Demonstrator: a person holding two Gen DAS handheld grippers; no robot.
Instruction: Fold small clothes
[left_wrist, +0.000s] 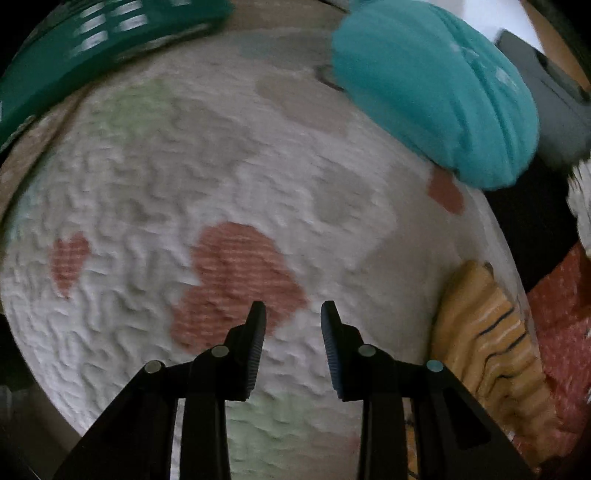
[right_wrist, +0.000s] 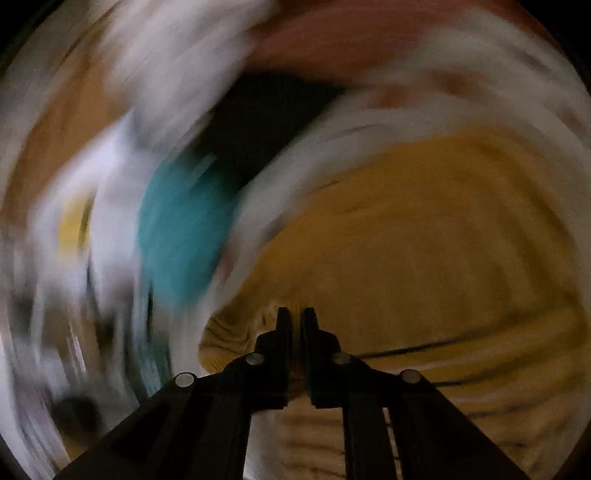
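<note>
The right gripper (right_wrist: 296, 314) is pinching the soft, light mustard striped garment (right_wrist: 424, 240) by its edge near the heart-patterned textured cloth (left_wrist: 221, 184), while the left gripper (left_wrist: 293, 314) is hovering over that cloth, fingers apart and holding nothing.

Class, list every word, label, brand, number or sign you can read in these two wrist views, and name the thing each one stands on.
No readable text in either view.
Teal garment: pale marks, too blurred to read.
Green basket: only slots, no lettering.
White cloth with heart shapes: pattern only.
Yellow striped garment, pinched between the right gripper fingers: stripes only; the view is heavily motion-blurred.
</note>
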